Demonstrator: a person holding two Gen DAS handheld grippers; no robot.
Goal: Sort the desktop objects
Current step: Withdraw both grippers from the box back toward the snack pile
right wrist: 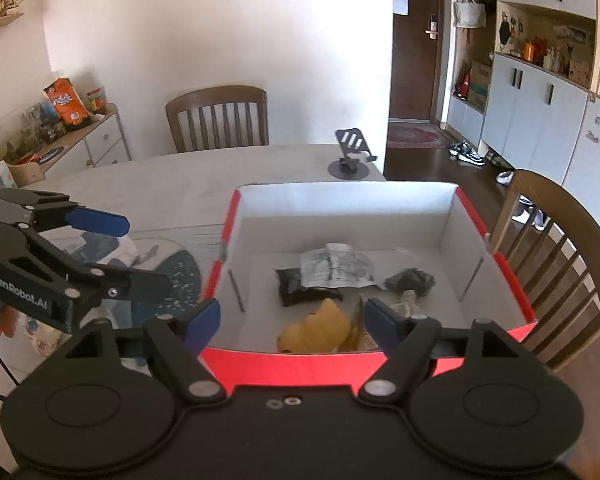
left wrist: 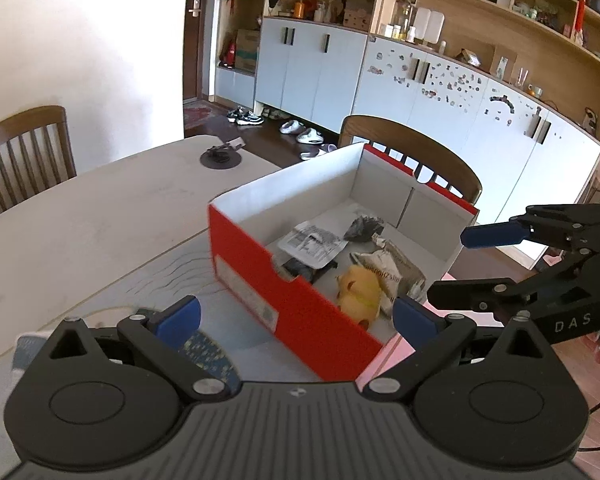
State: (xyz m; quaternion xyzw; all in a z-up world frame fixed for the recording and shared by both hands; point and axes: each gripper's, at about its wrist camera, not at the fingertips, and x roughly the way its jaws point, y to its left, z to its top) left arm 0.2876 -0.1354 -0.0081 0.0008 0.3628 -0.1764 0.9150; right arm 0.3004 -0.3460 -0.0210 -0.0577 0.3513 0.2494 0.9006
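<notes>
Both claws stand apart and grip nothing — the left gripper [left wrist: 296, 316] and the right gripper [right wrist: 292, 322] hang at the near side of the red box [right wrist: 284, 364]. The box sits on the table's [left wrist: 80, 216] right edge; inside lie a yellow toy [right wrist: 320, 326], a printed paper [right wrist: 336, 266] and dark wrappers [right wrist: 410, 280] — toward its near wall.

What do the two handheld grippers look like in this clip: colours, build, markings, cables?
Both are matte black with blue pads on the fingers. The left gripper carries white "GenRobot.AI" lettering, and a thin black cable trails below it. The right gripper shows white letters "DAS". Each has round pivot discs and silver pins on its linkage bars.
</notes>
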